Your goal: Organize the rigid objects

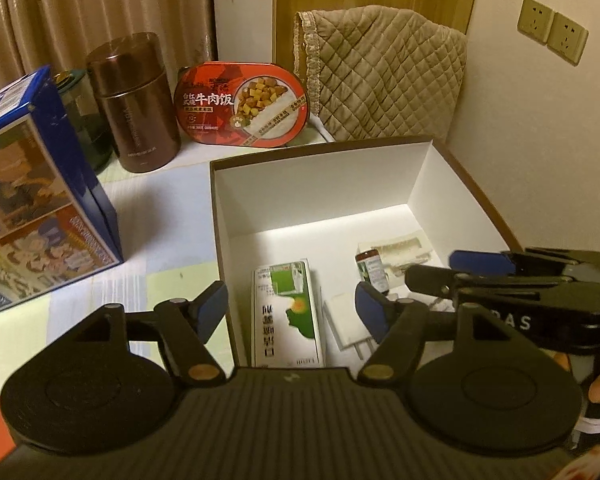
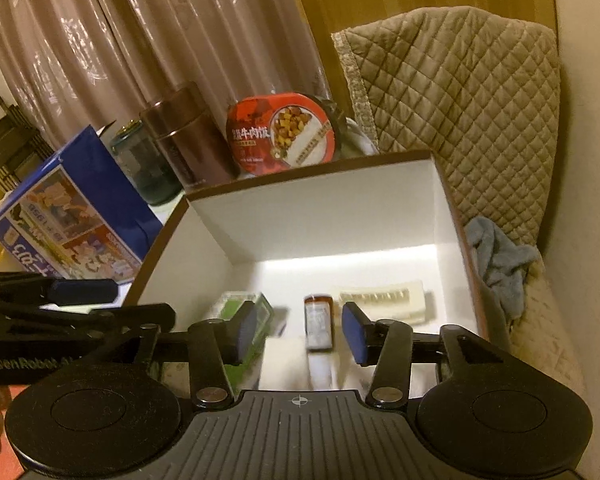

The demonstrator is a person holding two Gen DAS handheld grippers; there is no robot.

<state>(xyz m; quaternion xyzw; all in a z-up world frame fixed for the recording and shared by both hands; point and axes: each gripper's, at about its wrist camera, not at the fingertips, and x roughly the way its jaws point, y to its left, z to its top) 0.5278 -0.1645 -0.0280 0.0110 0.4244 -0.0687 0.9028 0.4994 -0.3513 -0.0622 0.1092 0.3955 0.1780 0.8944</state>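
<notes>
Left claw: the left gripper (image 1: 290,312) is spread wide over the near edge of the box, with nothing between its blue pads.
Right claw: the right gripper (image 2: 300,332) is spread apart above the box, and it pinches nothing.
Box: the white box with a brown rim (image 1: 320,208) sits open on the table (image 1: 160,232).
Green carton: the green and white carton (image 1: 286,312) lies flat in the box, near the left wall.
Small bottle: the little bottle with a brown cap (image 2: 319,322) lies in the box, to the right of the carton.
White plug: a white charger plug (image 1: 346,318) lies between the carton and the bottle.
Cream tray: a cream ridged piece (image 2: 382,300) lies just beside the bottle.
Behind the box: a brown metal canister (image 1: 136,104) and a red beef rice meal box (image 1: 242,104).
Left of the box: a blue picture box (image 1: 40,200) stands apart from it.
</notes>
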